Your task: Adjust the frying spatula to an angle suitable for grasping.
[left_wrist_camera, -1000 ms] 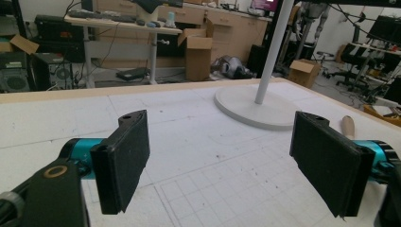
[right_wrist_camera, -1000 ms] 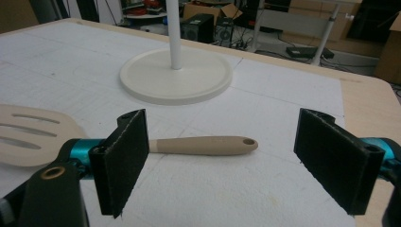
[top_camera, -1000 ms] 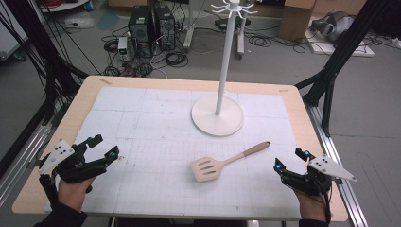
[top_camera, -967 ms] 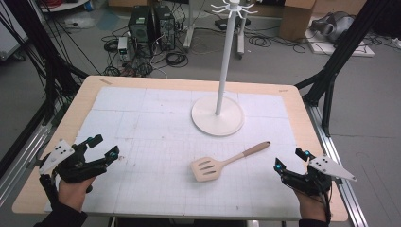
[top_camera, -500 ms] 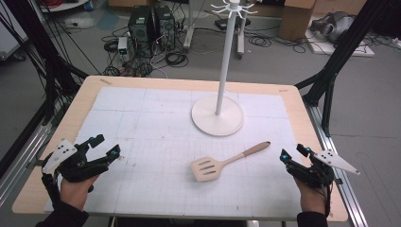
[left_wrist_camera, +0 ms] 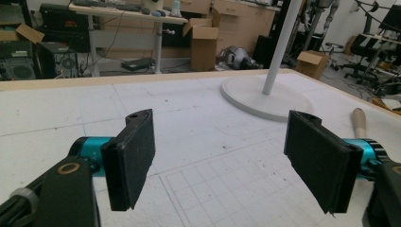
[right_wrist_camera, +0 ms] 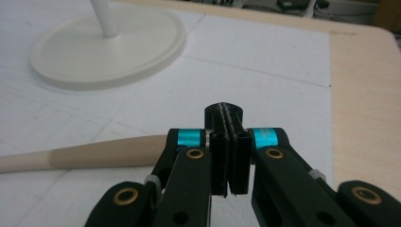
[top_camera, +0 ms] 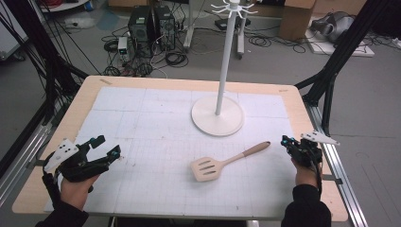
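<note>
High view first: wooden table [top_camera: 302, 106] with a white gridded mat [top_camera: 142, 118] over most of it, and a white hook stand [top_camera: 218, 113] standing upright at about 1 o'clock from the middle. The spatula [top_camera: 222, 163] lies flat on the mat around 5 o'clock from the stand's round base, well apart from it, slotted blade toward the person, wooden handle pointing out to 2 o'clock.

The left gripper [top_camera: 106, 146] sits at the 8 o'clock corner of the mat, held in a hand [top_camera: 75, 187], jaws spread wide with nothing between them. Its own view shows both black pads [left_wrist_camera: 130, 165] far apart and bare mat in the gap.

The right gripper [top_camera: 287, 141] is at 4 o'clock, just beside the handle tip. From its own camera the jaws are pressed together on nothing, with the handle [right_wrist_camera: 94, 153] lying just past them at 9 o'clock.
</note>
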The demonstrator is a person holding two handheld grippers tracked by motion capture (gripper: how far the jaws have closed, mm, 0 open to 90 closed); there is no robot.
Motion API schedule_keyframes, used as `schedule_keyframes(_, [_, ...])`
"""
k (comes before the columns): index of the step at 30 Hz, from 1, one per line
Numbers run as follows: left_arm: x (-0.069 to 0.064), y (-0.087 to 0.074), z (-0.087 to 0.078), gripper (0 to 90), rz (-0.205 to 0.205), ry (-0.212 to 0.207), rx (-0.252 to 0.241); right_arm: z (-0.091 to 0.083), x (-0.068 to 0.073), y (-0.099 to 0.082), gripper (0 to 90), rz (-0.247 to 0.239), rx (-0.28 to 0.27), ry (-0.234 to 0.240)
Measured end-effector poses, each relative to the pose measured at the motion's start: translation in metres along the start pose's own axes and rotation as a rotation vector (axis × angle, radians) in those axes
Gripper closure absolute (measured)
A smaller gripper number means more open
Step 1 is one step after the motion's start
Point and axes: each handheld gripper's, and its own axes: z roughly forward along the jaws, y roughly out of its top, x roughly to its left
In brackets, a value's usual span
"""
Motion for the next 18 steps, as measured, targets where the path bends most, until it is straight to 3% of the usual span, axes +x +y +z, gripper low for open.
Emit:
schedule_keyframes(5, [0.000,-0.001,0.001,27.0,0.003,-0.004,0.011,0.025,-0.005,-0.002,89.3,-0.014,0.061,-0.007])
schedule_keyframes(10, [-0.001,-0.002,0.002,27.6,0.001,-0.005,0.018,0.042,-0.004,-0.005,89.3,-0.068,0.090,0.017])
schedule_keyframes(18, [-0.002,-0.003,0.003,28.5,0.003,-0.004,0.030,0.051,-0.003,-0.009,89.3,-0.110,0.157,0.066])
